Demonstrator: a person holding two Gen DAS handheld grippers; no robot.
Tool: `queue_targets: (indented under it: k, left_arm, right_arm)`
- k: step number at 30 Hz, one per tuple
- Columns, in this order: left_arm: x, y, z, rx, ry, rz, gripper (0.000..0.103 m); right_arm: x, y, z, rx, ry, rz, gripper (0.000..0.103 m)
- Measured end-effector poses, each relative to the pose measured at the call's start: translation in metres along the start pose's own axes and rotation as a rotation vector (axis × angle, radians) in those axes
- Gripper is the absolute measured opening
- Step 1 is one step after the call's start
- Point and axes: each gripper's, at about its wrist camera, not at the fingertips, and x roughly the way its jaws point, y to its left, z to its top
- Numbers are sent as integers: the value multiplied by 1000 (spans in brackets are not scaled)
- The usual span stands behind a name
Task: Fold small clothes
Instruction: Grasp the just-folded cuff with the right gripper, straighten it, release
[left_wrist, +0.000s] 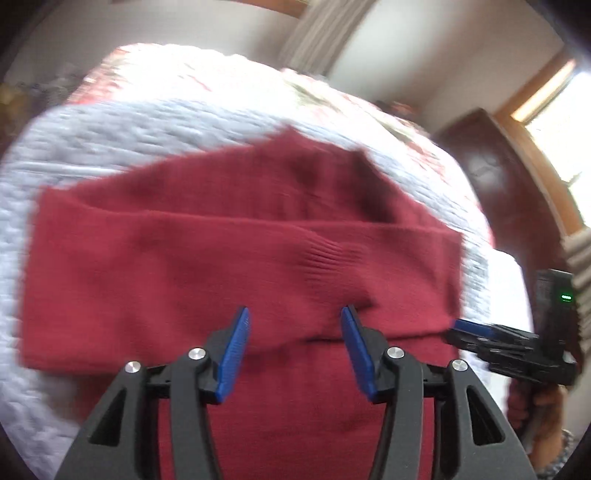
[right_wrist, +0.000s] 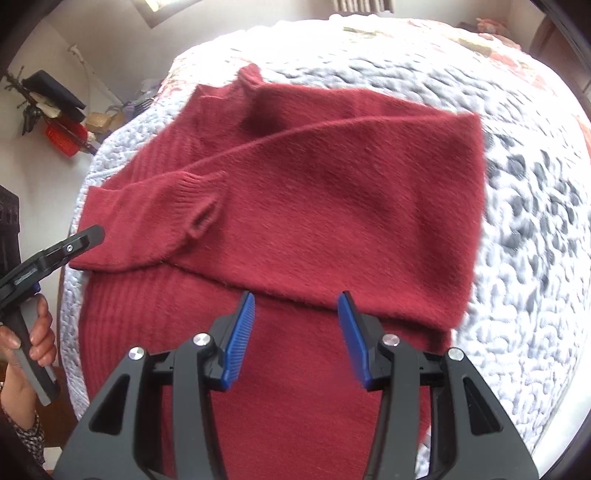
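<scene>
Left hand (right_wrist: 22, 354): at far left of the right wrist view, wrapped round a grey handle.
Left gripper (left_wrist: 293, 317): fingers (left_wrist: 236, 350) spread wide, blue pads apart, nothing between them; poised over the sweater's lower body.
Red sweater (right_wrist: 314, 206): flat on the bed, collar away from the cameras, both sleeves folded across the chest, ribbed cuff (right_wrist: 192, 188) lying towards the left side.
Right gripper (right_wrist: 297, 304): fingers (right_wrist: 240, 339) wide apart, gripping nothing; tips just above the folded sleeve's near edge.
Bed (right_wrist: 535, 229): covered by a white quilted bedspread with grey spots, floral print farther back.
Dark wooden furniture (left_wrist: 495, 170): beyond the bed, at right in the left wrist view.
</scene>
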Motion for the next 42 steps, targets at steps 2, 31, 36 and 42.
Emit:
queue_targets:
  k: [2,31,36,42]
  left_arm:
    - [-4,22,6,-10,-11,160,52]
    - [-44,136,18,-192,-39,310,64]
    - [-28,121,20,-179,-15,310,64]
    - [18,91,17,-86,69,377,64]
  right_arm:
    - [5,15,12,-22,-1,32,47]
    - [-3,65,72,-38,-83,196,8]
    - [-33,27,65,-5,-149,104,8]
    - [-11,-28,53,88,-100,46,9]
